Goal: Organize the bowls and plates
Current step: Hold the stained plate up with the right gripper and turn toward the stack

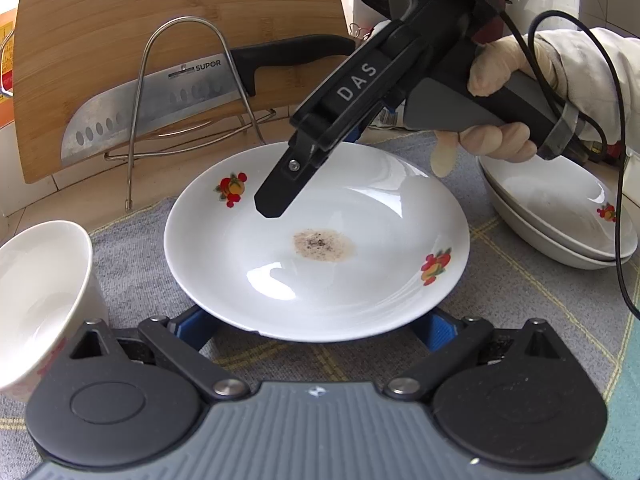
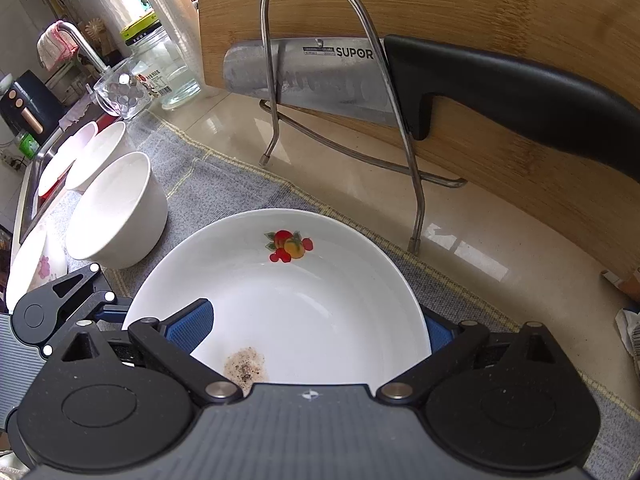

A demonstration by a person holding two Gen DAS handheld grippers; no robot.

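Note:
A white plate (image 1: 360, 280) with fruit decals and a brown stain in its middle lies on the grey cloth. My left gripper (image 1: 314, 328) is open, and its blue pads (image 1: 192, 326) reach under the plate's near rim on both sides. My right gripper (image 1: 316, 172), held by a gloved hand (image 1: 504, 72), comes in from the upper right. In the right wrist view the right gripper (image 2: 316, 332) is open and straddles the plate (image 2: 320, 300) at its rim. One pad (image 2: 188, 326) is over the inside, the other outside the rim. The left gripper (image 2: 60, 312) shows at the plate's left edge.
Two stacked plates (image 1: 560, 220) sit to the right, under a black cable. Two white bowls (image 2: 116, 208) and a pink-flowered plate (image 2: 36, 268) stand to the left beside the sink. Behind the plate, a wire rack (image 2: 400, 128) holds a knife (image 2: 320, 76) and a bamboo board (image 2: 480, 8).

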